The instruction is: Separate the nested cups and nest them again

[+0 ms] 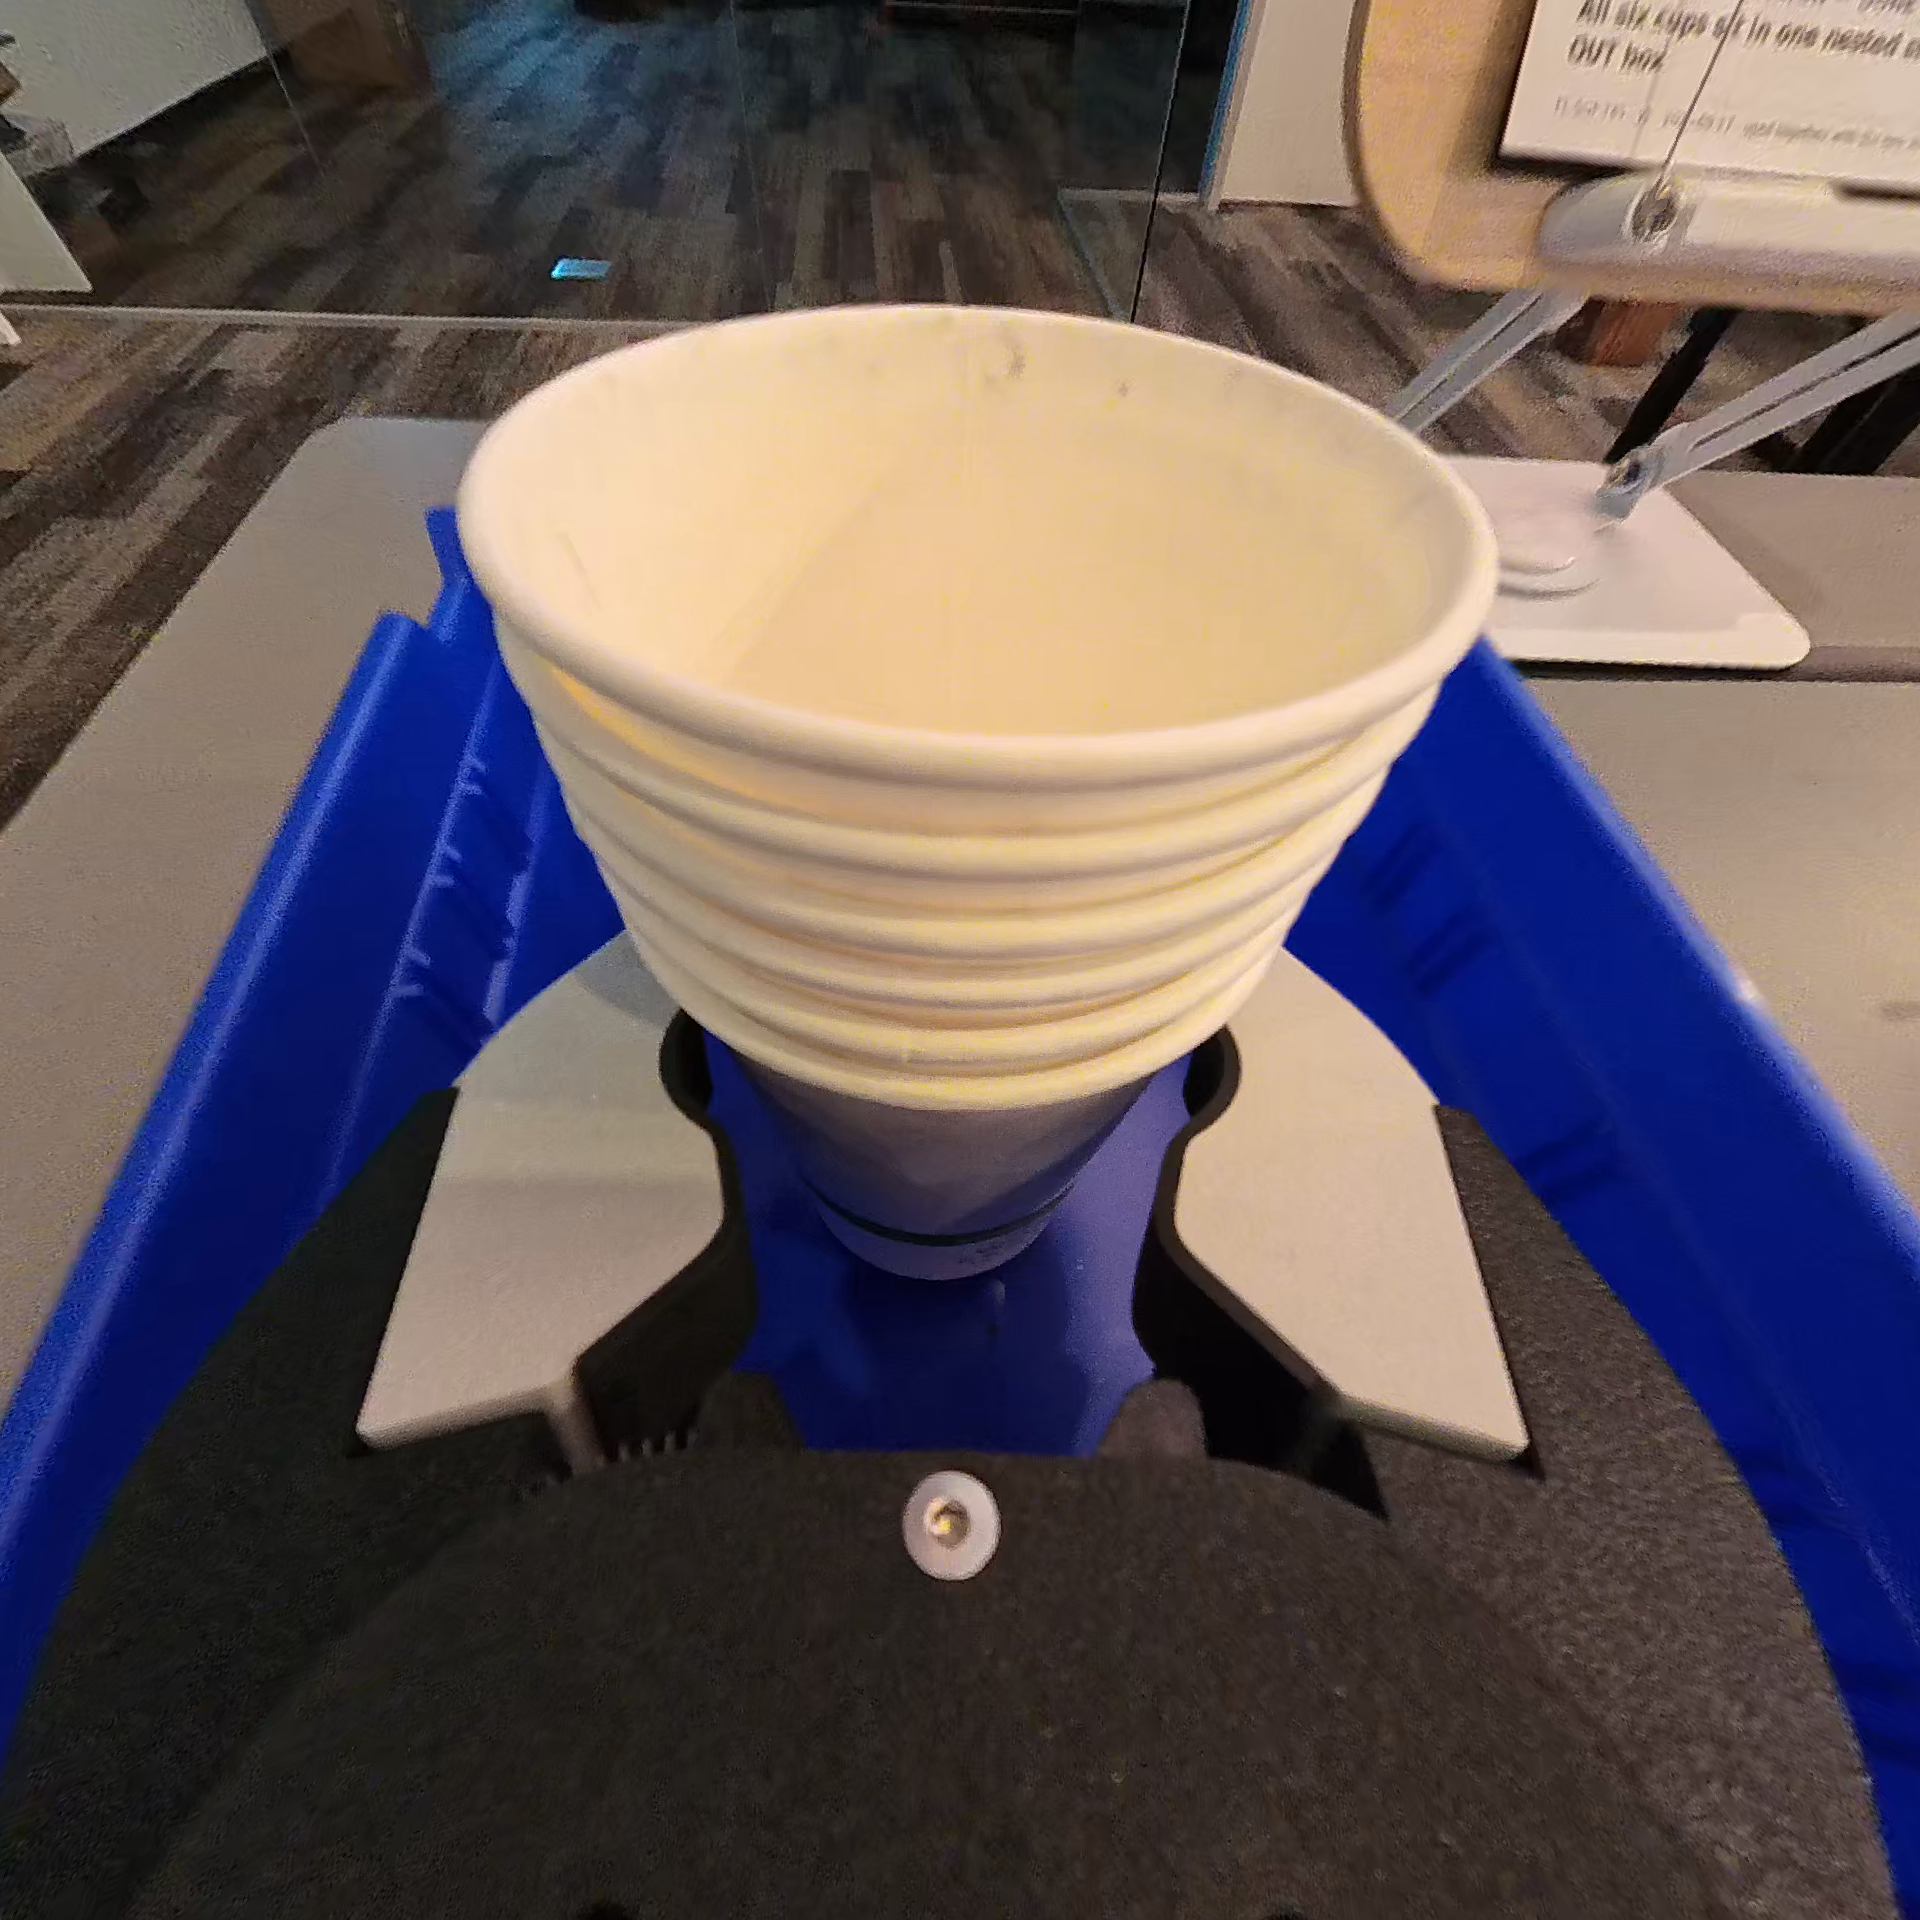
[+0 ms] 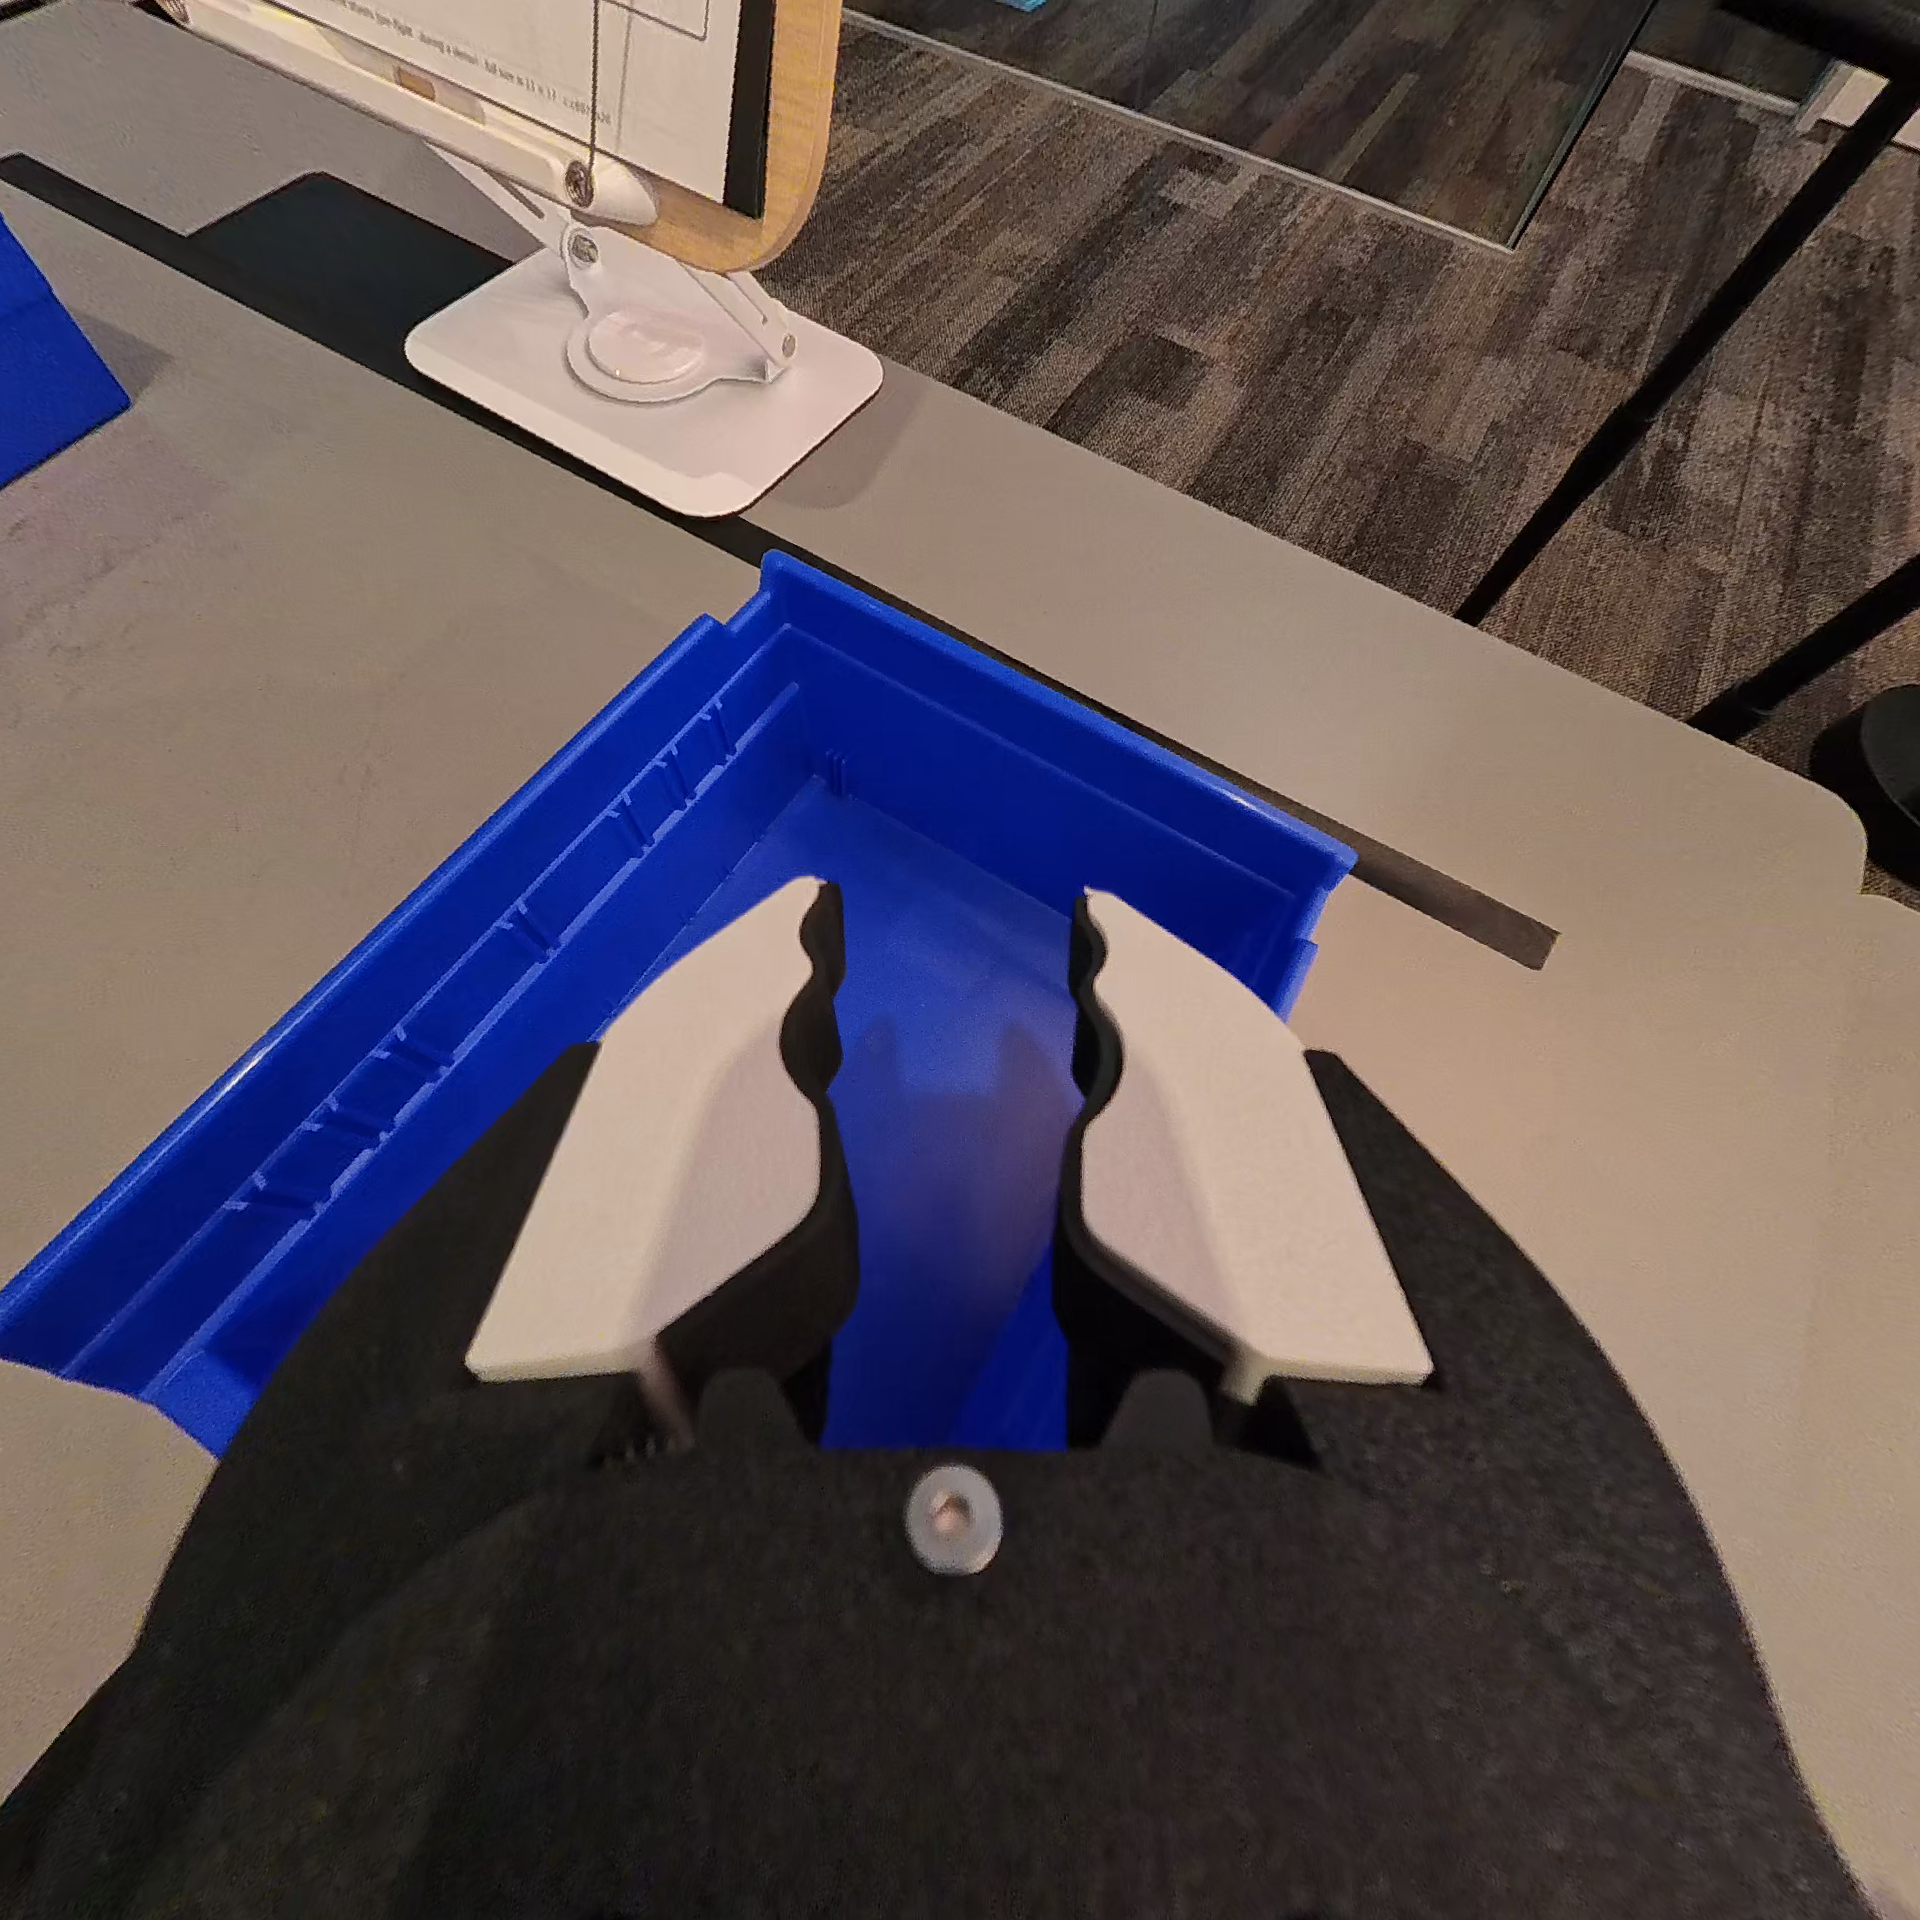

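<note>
Scene: a stack of nested cups [image 1: 966, 748] stands upright in a blue bin [image 1: 1621, 997] on a grey table [image 1: 177, 831], seen from the left wrist view.
Cups: cream paper, rims banded one above another, mouth facing up; the base of the lowest cup sits on the bin floor.
Left gripper [image 1: 951, 1101]: its fingers flank the lower body of the stack, just under the lowest rim; they look spread about as wide as the cup wall, and whether the pads already press on it cannot be told.
Right gripper [image 2: 951, 935]: fingers parted with clear bin floor between them, holding nothing; it hangs over a second blue bin [image 2: 499, 956] with no cups in it.
Key relation: the stack lies straight ahead of the left fingers, its long axis vertical and roughly square to the line on which they close. The left is plainly the nearer gripper; the right view shows no cups at all, and only a blue corner at its far left edge, possibly the other bin.
Step in hand, as judged: securing the stack at its base, with separation not yet begun.
Next move calls for: a firm but gentle squeeze, since paper walls will dent.
Background: a stand with a white base [image 2: 644, 395] rests at the table's far edge.
</note>
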`<action>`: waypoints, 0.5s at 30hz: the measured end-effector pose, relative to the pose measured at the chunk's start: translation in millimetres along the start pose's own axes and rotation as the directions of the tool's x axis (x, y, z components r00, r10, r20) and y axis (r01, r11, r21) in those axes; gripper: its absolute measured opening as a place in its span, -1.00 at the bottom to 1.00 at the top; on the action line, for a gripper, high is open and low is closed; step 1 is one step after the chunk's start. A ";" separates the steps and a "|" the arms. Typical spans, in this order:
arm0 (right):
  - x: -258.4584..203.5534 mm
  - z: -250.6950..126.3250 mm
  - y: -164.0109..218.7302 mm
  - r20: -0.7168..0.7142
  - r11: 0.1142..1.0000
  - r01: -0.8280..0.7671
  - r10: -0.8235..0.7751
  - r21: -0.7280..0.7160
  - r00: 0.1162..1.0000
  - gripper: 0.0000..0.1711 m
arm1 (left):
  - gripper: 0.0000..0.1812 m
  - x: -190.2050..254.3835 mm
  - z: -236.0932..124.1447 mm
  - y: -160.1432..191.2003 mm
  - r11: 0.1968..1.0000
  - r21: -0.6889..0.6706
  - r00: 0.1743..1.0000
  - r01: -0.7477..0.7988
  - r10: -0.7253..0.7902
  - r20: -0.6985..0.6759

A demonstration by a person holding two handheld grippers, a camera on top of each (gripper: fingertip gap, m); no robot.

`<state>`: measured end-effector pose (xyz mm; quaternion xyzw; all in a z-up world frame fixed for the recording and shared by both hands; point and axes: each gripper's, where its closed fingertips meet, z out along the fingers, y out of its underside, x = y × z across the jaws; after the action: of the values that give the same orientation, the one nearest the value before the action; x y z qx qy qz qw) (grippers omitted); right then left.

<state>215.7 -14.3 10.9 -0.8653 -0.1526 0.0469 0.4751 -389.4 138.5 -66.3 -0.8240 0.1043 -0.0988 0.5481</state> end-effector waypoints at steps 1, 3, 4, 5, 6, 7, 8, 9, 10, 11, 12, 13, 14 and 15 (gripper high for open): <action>0.2 0.0 0.1 -0.003 1.000 0.003 -0.003 -0.002 1.000 -0.52 | 0.00 1.5 -3.1 -8.3 1.000 0.021 1.000 0.003 -0.003 -0.012; 0.2 -0.4 -0.7 -0.007 1.000 0.009 -0.009 -0.003 1.000 -0.52 | 0.00 6.6 -12.0 -29.6 0.998 0.065 0.999 0.009 -0.006 -0.044; -0.4 -1.1 -1.8 -0.009 1.000 0.013 -0.013 0.000 1.000 -0.52 | 0.01 10.4 -17.6 -42.0 0.996 0.087 0.998 0.009 -0.003 -0.061; -1.0 -1.9 -3.7 -0.009 1.000 0.016 -0.016 0.006 1.000 -0.52 | 0.00 15.4 -23.8 -55.1 0.994 0.109 0.997 0.005 0.004 -0.080; -1.9 -3.1 -6.2 -0.010 1.000 0.019 -0.019 0.016 1.000 -0.52 | 0.00 21.7 -30.6 -68.9 0.991 0.133 0.995 -0.001 0.014 -0.100; -2.7 -4.6 -9.1 -0.013 0.999 0.024 -0.023 0.025 1.000 -0.52 | 0.00 29.5 -37.9 -82.7 0.987 0.157 0.992 -0.009 0.028 -0.122; -3.9 -6.5 -12.3 -0.015 0.999 0.029 -0.028 0.036 0.999 -0.53 | 0.00 39.0 -45.3 -96.1 0.984 0.179 0.989 -0.015 0.042 -0.145; -5.9 -8.5 -15.7 -0.015 0.998 0.035 -0.034 0.047 0.999 -0.53 | 0.00 50.2 -52.6 -108.2 0.980 0.197 0.984 -0.019 0.054 -0.173; -8.4 -10.5 -19.6 -0.015 0.997 0.042 -0.041 0.059 0.999 -0.53 | 0.00 63.7 -59.5 -119.0 0.977 0.210 0.976 -0.021 0.066 -0.207; -11.2 -12.3 -23.6 -0.014 0.996 0.048 -0.047 0.071 0.999 -0.51 | 0.00 79.3 -65.8 -128.0 0.975 0.220 0.966 -0.022 0.078 -0.247; -14.9 -13.8 -28.4 -0.011 0.995 0.052 -0.051 0.085 0.999 -0.53 | 0.01 96.3 -71.4 -135.0 0.973 0.228 0.953 -0.023 0.090 -0.288; -20.0 -15.0 -34.3 -0.004 0.993 0.057 -0.057 0.105 0.998 -0.50 | 0.01 114.9 -76.5 -140.2 0.972 0.234 0.938 -0.026 0.105 -0.330; -26.7 -16.1 -41.4 0.009 0.989 0.062 -0.064 0.130 0.998 -0.51 | 0.01 135.2 -81.2 -143.9 0.970 0.241 0.919 -0.032 0.123 -0.375; -34.7 -17.2 -49.1 0.026 0.985 0.069 -0.074 0.158 0.997 -0.52 | 0.01 156.0 -85.2 -146.1 0.968 0.248 0.898 -0.040 0.144 -0.416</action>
<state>175.8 -14.3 59.2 -0.8183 -0.1868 0.0556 0.5407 -254.2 74.7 108.6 -0.7056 0.2495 -0.2637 0.6086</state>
